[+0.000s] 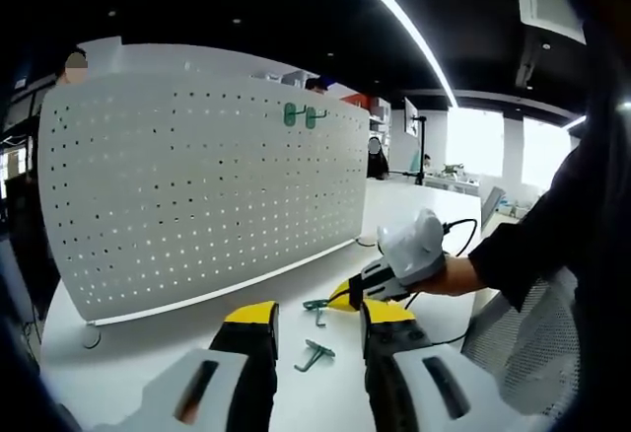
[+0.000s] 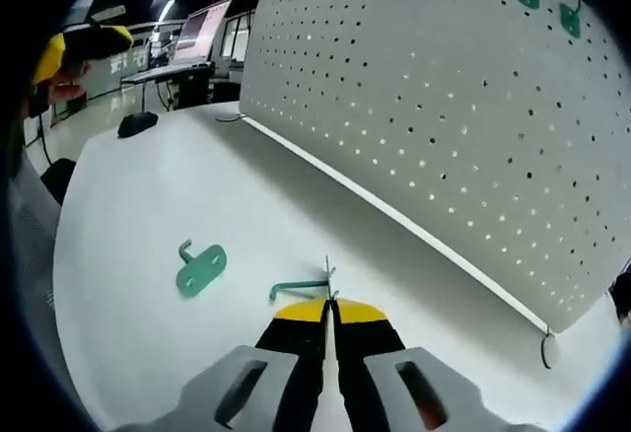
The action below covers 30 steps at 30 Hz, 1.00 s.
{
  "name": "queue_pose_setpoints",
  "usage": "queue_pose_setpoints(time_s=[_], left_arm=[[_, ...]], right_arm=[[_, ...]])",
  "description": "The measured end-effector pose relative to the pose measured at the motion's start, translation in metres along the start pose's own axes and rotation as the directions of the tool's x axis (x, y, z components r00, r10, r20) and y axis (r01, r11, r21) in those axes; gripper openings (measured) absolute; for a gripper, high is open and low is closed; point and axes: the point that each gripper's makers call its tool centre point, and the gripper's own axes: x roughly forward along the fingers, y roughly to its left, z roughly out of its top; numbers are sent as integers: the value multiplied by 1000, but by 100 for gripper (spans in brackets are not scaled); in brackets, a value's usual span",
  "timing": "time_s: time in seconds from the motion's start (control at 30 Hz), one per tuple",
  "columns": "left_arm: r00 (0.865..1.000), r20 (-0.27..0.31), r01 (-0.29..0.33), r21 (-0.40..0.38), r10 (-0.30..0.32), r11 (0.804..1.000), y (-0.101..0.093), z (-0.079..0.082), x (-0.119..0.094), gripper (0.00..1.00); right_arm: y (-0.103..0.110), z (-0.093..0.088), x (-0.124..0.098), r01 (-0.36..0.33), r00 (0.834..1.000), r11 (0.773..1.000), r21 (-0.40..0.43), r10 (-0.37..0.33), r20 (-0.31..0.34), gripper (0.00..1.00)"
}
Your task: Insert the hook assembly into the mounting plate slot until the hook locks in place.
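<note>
The white worktop (image 2: 148, 254) carried everything, and across it stood the big perforated mounting plate (image 1: 197, 195), upright, with two green hooks (image 1: 301, 115) already seated near its top edge (they showed in the right gripper view too, high up). The left tongs (image 1: 317, 325) hovered over the worktop with their yellow-tipped jaws apart, nothing between them. The right tongs (image 2: 329, 306) sat low by the worktop with jaws pressed together on a green hook (image 2: 301, 286), its thin wire end poking up just past the tips. A second green hook assembly (image 2: 200, 268) lay flat nearby, apart from the tongs.
</note>
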Motion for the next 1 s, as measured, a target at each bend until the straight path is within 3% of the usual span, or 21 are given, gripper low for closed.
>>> queue_pose_setpoints(time_s=[0.53, 1.0], left_arm=[[1000, -12, 14, 3, -14, 1000, -4, -3, 1, 33], [1000, -10, 16, 6, -16, 1000, -5, -2, 1, 33]], right_arm=[[-8, 10, -6, 25, 999, 1000, 17, -26, 29, 0], [-13, 9, -9, 19, 1000, 993, 118, -20, 11, 0]])
